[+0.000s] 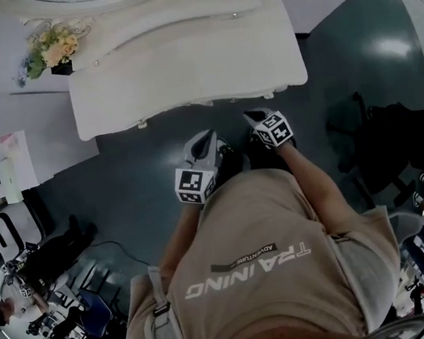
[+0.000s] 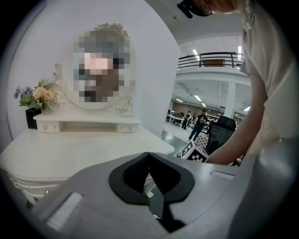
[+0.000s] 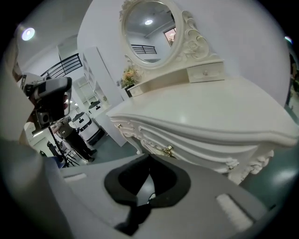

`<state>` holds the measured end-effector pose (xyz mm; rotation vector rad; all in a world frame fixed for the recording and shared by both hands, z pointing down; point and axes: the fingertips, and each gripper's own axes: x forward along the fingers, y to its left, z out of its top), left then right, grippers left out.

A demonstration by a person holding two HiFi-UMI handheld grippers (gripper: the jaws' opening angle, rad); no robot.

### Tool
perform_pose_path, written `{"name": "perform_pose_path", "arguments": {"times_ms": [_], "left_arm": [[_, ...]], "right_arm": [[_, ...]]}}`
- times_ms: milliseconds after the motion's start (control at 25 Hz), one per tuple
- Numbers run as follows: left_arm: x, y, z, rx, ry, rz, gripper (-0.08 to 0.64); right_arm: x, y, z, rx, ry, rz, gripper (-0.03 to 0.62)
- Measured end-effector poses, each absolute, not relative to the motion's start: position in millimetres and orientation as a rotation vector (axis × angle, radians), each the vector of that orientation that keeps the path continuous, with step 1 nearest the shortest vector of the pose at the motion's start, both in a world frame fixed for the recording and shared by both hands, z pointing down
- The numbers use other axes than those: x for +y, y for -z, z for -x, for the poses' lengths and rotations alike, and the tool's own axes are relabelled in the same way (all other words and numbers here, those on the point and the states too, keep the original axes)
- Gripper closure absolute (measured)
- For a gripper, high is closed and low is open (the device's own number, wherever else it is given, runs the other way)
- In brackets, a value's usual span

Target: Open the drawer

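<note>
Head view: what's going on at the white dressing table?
A person stands at the dressing table with a gripper in each hand. The left gripper and right gripper are both shut and empty, short of the table's front. The drawer is closed; its gold handle shows just ahead of the right gripper, untouched.

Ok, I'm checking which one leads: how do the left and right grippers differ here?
The right gripper sits nearer the dressing table than the left gripper. The right gripper view faces the gold handle on the table's front; the left gripper view looks across the table toward the mirror. Both are shut and empty.
</note>
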<state>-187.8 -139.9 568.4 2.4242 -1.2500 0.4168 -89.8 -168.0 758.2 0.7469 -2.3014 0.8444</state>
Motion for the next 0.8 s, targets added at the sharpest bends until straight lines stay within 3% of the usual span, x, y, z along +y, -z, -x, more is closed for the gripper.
{"name": "perform_pose_path", "arguments": {"times_ms": [280,400,800], "left_arm": [[-150.2,-565.3,198.1,-1.274,-0.434,-2.406,0.561],[-153.3,-568.1,204.4,-1.287,-0.448,-2.385,0.561],[-158.9,-581.1,224.6,-1.318,-0.470,-2.329,0.561]], "right_arm": [[-189.9,-793.0,101.0,-2.240,-0.998,-0.792,0.586],[-196.9,-806.4,104.2,-2.207,-1.097,-0.826,0.504],[-225.1,-841.6,108.8,-2.105,-1.379,-0.971,0.438]]}}
